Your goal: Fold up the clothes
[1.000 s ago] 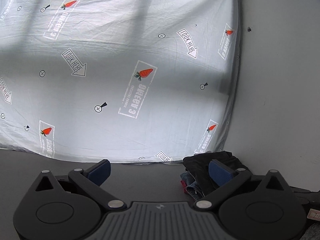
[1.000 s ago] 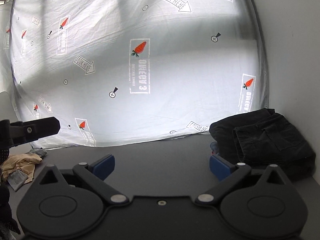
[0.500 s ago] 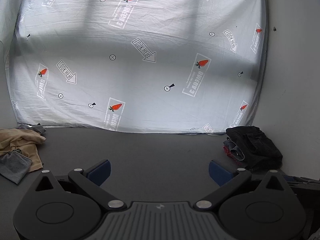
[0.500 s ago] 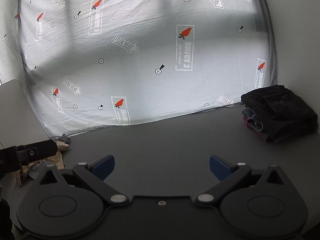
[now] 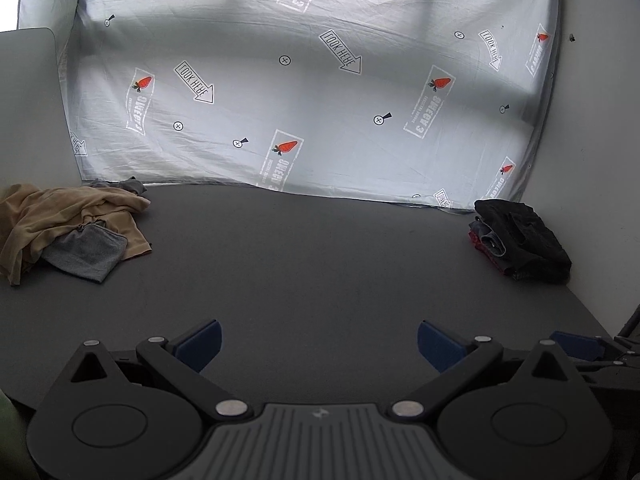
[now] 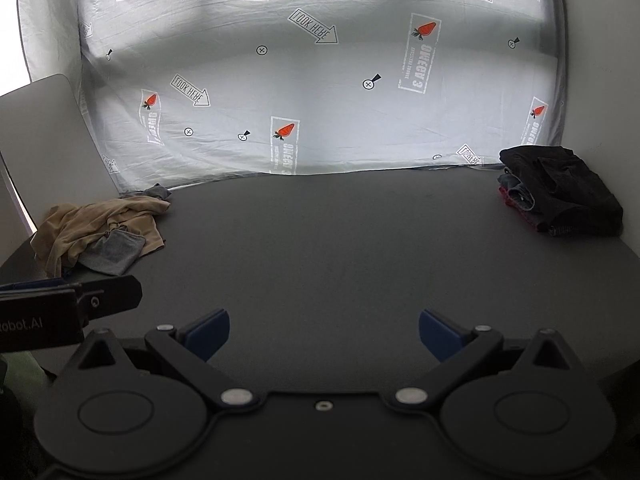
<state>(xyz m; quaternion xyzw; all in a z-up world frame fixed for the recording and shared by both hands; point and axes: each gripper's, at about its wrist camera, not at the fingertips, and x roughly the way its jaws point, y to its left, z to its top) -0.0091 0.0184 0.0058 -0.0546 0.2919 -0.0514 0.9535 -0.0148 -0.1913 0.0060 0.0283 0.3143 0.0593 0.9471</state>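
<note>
Both grippers, left [image 5: 319,344] and right [image 6: 324,334], hover spread wide and empty over the table [image 5: 312,264]. Unfolded clothes [image 5: 68,224] lie at its far left corner; a folded stack [image 5: 520,236] sits at its far right corner.

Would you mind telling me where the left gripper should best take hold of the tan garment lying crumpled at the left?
Probably the tan garment's flat hem corner nearest the table's middle, beside the grey cloth lying on it. That edge lies thin and exposed, so the open left gripper could slide in low from the right; the bunched far part offers no clean edge.
</note>
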